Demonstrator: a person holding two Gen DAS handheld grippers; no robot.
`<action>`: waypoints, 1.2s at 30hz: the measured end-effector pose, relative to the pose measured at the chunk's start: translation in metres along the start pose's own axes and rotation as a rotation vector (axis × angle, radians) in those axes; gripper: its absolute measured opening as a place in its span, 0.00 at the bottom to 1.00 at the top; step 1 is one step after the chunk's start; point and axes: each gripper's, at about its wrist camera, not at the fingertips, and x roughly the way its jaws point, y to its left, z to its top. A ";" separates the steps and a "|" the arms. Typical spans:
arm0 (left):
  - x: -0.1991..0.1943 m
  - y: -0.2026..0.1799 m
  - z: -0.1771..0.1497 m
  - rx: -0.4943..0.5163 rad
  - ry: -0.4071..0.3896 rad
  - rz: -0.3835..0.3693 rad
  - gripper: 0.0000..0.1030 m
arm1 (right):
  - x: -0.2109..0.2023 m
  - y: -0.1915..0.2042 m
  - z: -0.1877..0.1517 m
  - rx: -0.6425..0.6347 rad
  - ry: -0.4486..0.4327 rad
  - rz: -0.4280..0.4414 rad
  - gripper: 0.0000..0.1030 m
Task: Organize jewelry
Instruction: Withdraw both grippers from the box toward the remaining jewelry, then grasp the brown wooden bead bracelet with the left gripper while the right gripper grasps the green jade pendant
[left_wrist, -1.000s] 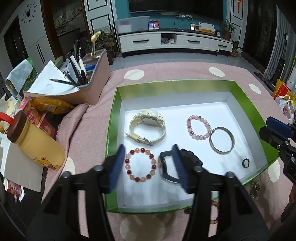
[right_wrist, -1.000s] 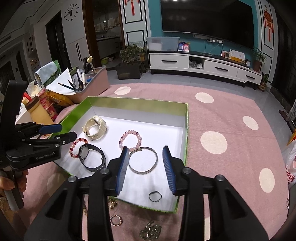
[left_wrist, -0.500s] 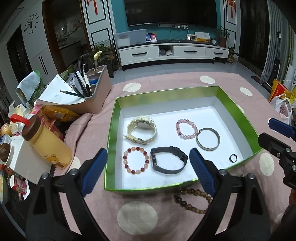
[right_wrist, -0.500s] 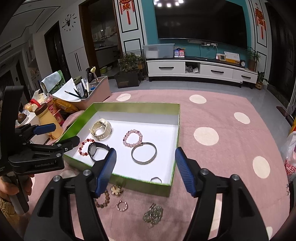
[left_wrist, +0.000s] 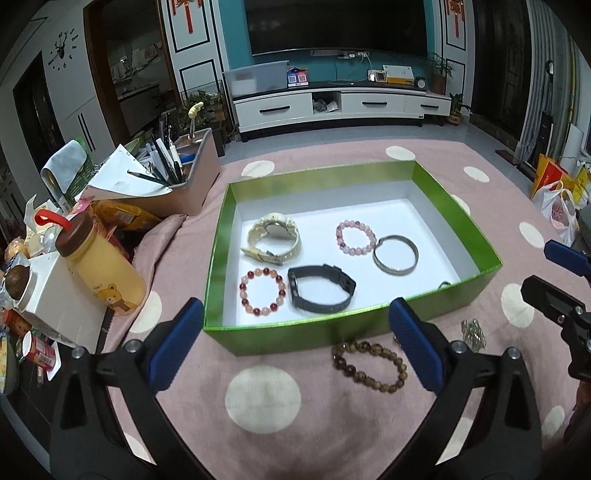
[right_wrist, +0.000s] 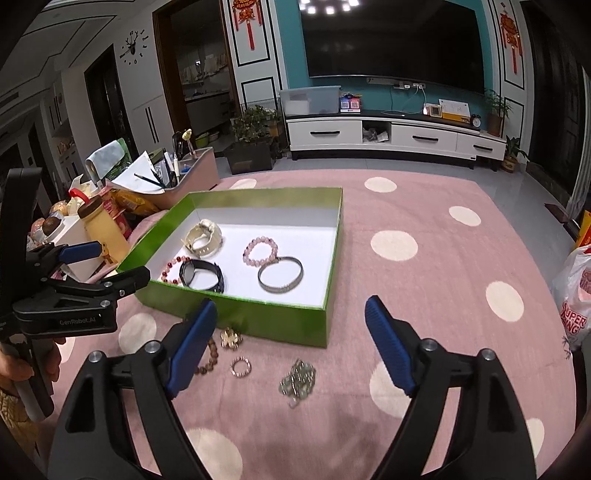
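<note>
A green box (left_wrist: 218, 254) with a white floor holds a cream watch (left_wrist: 272, 236), a red-orange bead bracelet (left_wrist: 262, 291), a black band (left_wrist: 320, 291), a pink bead bracelet (left_wrist: 355, 237), a metal bangle (left_wrist: 395, 254) and a small ring (left_wrist: 444, 285). In front of the box on the pink cloth lie a brown bead bracelet (left_wrist: 369, 365), a gold flower piece (right_wrist: 230, 338), a small beaded ring (right_wrist: 240, 367) and a silver chain heap (right_wrist: 298, 380). My left gripper (left_wrist: 295, 347) is open and empty before the box. My right gripper (right_wrist: 291, 347) is open and empty above the loose pieces.
A yellow bear bottle (left_wrist: 99, 266), snack packets and a pink pen holder (left_wrist: 184, 177) crowd the left edge. A plastic bag (right_wrist: 576, 288) lies at the right. The pink dotted cloth (right_wrist: 443, 266) stretches right of the box.
Both grippers have drawn back from over the box and opened wider. The loose jewelry in front of the box has come into view.
</note>
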 end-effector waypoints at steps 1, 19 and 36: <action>-0.002 -0.001 -0.002 0.000 0.002 0.000 0.98 | -0.001 -0.001 -0.002 0.001 0.003 0.001 0.81; 0.003 0.018 -0.057 -0.149 0.097 -0.050 0.98 | -0.006 -0.016 -0.051 0.052 0.058 0.045 0.82; 0.046 0.022 -0.085 -0.237 0.198 -0.108 0.98 | 0.044 -0.003 -0.070 -0.010 0.181 0.028 0.54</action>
